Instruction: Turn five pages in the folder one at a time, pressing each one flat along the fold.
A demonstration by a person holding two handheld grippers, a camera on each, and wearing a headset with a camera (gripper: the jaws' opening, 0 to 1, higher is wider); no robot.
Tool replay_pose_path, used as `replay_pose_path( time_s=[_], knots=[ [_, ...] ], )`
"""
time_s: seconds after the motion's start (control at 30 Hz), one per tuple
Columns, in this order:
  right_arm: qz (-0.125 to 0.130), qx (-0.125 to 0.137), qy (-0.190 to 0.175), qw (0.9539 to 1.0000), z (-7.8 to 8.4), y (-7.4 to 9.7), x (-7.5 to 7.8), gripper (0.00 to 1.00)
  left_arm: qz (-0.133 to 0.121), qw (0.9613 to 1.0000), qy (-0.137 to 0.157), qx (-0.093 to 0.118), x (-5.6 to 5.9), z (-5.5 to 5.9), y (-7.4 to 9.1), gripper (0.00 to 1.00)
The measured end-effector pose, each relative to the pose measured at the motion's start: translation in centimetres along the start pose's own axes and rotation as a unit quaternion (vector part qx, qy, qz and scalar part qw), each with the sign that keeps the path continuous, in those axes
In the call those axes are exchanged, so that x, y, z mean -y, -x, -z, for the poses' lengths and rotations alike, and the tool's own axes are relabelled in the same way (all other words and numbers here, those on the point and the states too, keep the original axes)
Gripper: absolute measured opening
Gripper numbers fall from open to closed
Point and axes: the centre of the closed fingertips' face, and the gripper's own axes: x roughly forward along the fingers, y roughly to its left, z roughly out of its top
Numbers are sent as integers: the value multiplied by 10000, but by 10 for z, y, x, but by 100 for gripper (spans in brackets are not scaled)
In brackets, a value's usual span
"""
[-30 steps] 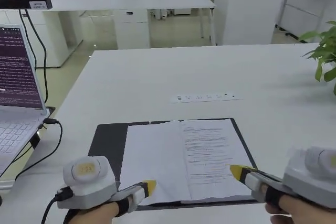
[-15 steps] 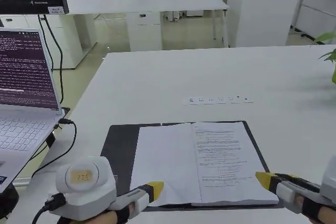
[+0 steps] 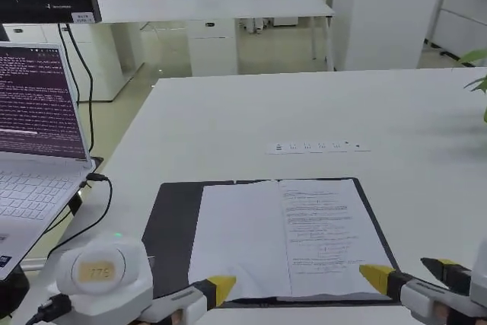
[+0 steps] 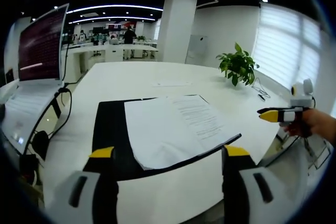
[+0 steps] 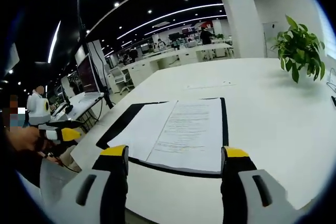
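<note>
**A:** Where does the folder lie relative to your tongs?

**B:** The black folder (image 3: 173,222) lies open and flat on the white tabletop (image 3: 251,104), straight in front of you. Your left tongs (image 4: 169,152) hover off its near left corner. Your right tongs (image 5: 181,152) hover off its near right corner. The folder's near edge runs between the two.

**A:** Are you gripping anything?

**B:** No. Both pairs are spread wide, with nothing held between them. In each of your gripper views the folder's near edge lies just beyond the yellow tips.

**A:** Any contact with the paper?

**B:** In the head view, one yellow tip of your right tongs sits at the near right corner of the printed page (image 3: 327,234). I cannot tell whether it touches. The blank page (image 3: 240,237) lies to the left of the printed one, with the fold between them.

**A:** What else is around you?

**B:** A laptop (image 3: 30,112) stands open to your left. A power strip (image 3: 318,146) lies beyond the folder's far edge. A potted plant (image 4: 239,66) stands far off to the right.
</note>
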Motion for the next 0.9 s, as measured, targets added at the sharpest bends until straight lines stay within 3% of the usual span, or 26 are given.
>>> replay_pose_path(
  time_s=[0.13, 0.3, 0.67, 0.9],
  knots=[
    [-65, 46, 303, 9995, -1, 2, -3, 89, 37, 9999, -92, 34, 1, -2, 4, 98],
    [-152, 99, 600, 9980, -3, 6, -4, 100, 37, 9994, -327, -97, -1, 2, 10, 99],
    [-129, 129, 604, 9980, -3, 16, 5, 100, -63, 9993, -354, -113, -12, 3, 14, 99],
    [-47, 211, 555, 9982, -5, 20, 14, 100, -18, 9992, -389, -105, -7, 3, 3, 99]
  ],
)
